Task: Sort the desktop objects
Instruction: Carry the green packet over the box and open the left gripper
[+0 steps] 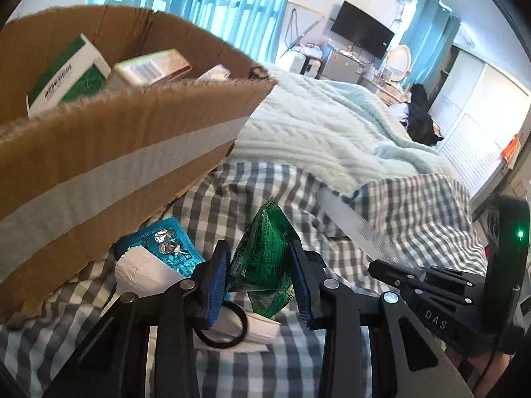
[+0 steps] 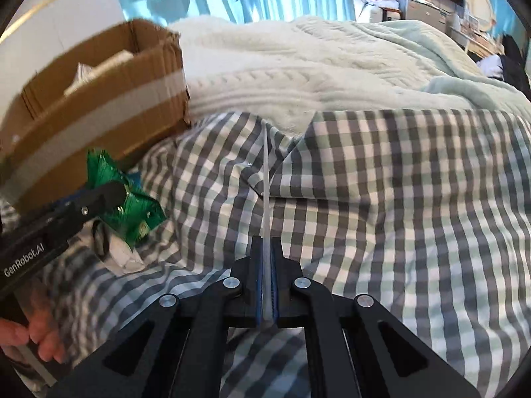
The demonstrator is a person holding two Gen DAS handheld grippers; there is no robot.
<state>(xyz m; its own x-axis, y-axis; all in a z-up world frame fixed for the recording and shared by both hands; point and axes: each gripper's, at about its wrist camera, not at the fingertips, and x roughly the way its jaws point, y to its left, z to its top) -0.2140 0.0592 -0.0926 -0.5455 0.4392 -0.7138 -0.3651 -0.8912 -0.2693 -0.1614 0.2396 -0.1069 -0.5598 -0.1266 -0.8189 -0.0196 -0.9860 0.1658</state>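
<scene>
Left gripper (image 1: 262,282): I have its blue pads pinched onto a crumpled green foil packet (image 1: 265,258), jaws only partly apart because the packet fills the gap; the packet is lifted clear of the bedding.
Right gripper (image 2: 265,285): I see its pads pressed together on a thin, pale translucent ruler (image 2: 266,195), held edge-on and pointing away from the camera; its far tip reaches the fold of the checked cover.
Ruler from the left view (image 1: 351,229): fine graduation marks show along one edge; I cannot read any figures.
Cardboard box (image 1: 109,152): sits on the bed, just beyond the left gripper, with a broad band of pale tape across its side; a green-and-white carton (image 1: 71,76) with a barcode lies inside beside other small boxes.
Under the left gripper: a blue blister pack (image 1: 166,245), white paper (image 1: 142,272) and a black ring (image 1: 222,326) lie on the checked bed cover (image 2: 398,199).
Writing: "DAS" on the right gripper's body, "GenRobot.AI" on the left one's; the packet's print is too small for me to read.
Hand (image 2: 30,338): fingers grip the left handle, lower left of the right view.
</scene>
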